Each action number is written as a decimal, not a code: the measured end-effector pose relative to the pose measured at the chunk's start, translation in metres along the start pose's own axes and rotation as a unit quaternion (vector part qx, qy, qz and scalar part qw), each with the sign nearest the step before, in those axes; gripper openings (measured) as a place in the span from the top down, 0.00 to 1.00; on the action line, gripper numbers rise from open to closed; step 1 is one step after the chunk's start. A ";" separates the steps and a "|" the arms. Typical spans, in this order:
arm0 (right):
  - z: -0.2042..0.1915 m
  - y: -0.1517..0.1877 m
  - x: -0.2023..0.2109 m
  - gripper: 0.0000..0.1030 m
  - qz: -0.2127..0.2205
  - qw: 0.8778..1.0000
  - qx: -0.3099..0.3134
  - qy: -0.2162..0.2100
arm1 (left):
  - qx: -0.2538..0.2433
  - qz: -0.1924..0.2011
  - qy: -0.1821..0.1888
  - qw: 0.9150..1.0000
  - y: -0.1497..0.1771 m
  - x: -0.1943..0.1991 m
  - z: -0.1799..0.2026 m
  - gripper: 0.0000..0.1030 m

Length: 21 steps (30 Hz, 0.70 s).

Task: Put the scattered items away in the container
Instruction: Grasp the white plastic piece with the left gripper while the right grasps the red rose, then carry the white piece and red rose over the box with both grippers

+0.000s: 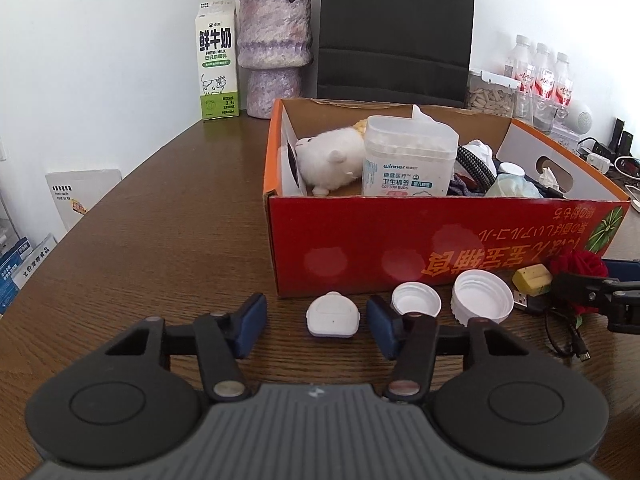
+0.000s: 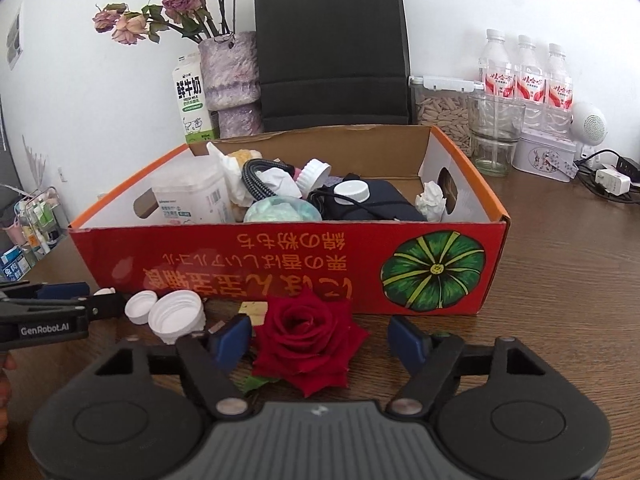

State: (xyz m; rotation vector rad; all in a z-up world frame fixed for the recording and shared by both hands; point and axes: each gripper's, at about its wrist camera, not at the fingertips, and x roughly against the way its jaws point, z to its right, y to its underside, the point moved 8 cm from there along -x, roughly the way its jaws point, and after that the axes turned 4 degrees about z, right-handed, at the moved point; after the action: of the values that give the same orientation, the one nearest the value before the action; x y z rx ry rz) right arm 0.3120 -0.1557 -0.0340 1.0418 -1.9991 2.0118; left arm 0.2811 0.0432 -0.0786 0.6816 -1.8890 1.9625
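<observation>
A red cardboard box (image 1: 400, 248) holds a plush toy, a cotton bud tub, cables and other items. In front of it a small white earbud case (image 1: 334, 316) lies on the table between the blue pads of my left gripper (image 1: 316, 330); gaps show on both sides, so the gripper is open. Right of it lie two white caps (image 1: 416, 300) (image 1: 482, 298) and a yellow USB stick (image 1: 532, 279). A red rose (image 2: 308, 344) lies between the pads of my right gripper (image 2: 320, 340), with a clear gap on its right side, so this gripper is open too.
Behind the box (image 2: 280, 264) stand a milk carton (image 1: 216, 64), a purple vase (image 1: 274, 52), a black paper bag (image 2: 332, 52), a seed jar, a glass (image 2: 494, 136) and three water bottles. A black cable (image 1: 560, 332) lies at the right. Bare wooden table stretches to the left.
</observation>
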 end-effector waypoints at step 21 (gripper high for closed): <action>-0.003 -0.004 0.021 0.55 0.038 0.999 0.035 0.012 | 0.017 0.012 0.021 1.000 0.003 0.009 -0.002 0.73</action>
State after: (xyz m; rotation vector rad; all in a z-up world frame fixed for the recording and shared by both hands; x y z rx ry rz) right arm 0.2970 -0.1605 -0.0188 0.9644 -1.9996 2.1365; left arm 0.2718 0.0438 -0.0757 0.6266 -1.8503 2.0125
